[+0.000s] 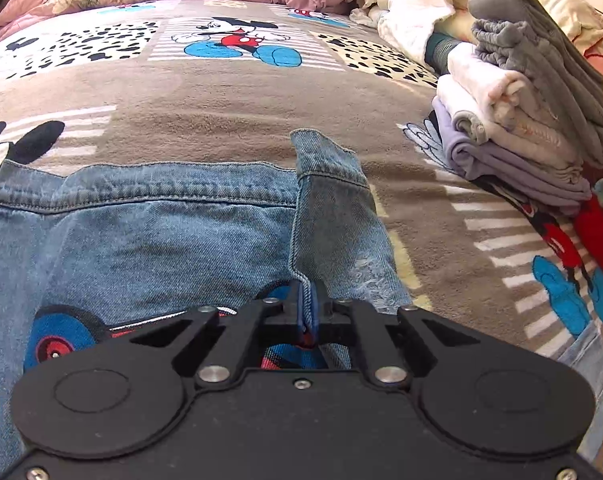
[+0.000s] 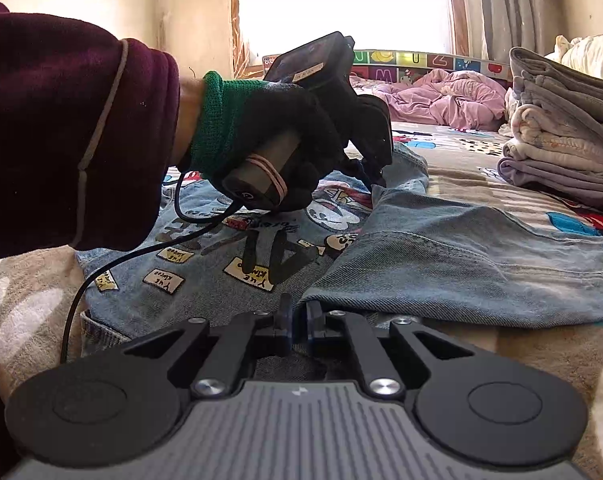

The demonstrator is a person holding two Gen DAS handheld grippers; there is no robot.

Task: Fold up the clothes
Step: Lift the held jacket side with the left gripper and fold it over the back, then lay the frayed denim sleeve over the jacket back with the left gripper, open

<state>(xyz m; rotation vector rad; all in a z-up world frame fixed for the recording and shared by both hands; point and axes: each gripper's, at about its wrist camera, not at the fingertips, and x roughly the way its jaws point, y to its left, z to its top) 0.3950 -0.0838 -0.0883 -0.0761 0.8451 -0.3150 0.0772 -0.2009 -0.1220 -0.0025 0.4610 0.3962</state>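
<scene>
Pinching a fold of the denim jacket, my left gripper has its fingers closed tight on the blue cloth. My right gripper nips the jacket's near edge the same way. I see the jacket lying flat on the cartoon mouse blanket, one side flipped over. A stack of folded clothes sits off to the right.

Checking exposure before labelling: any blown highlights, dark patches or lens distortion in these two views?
Right wrist view: the window is blown out to white, and the backlit sleeve and glove are nearly black. Left wrist view: even light, denim jacket and folded stack sharp. Both views: fisheye bends the blanket, with dark vignette corners.
</scene>
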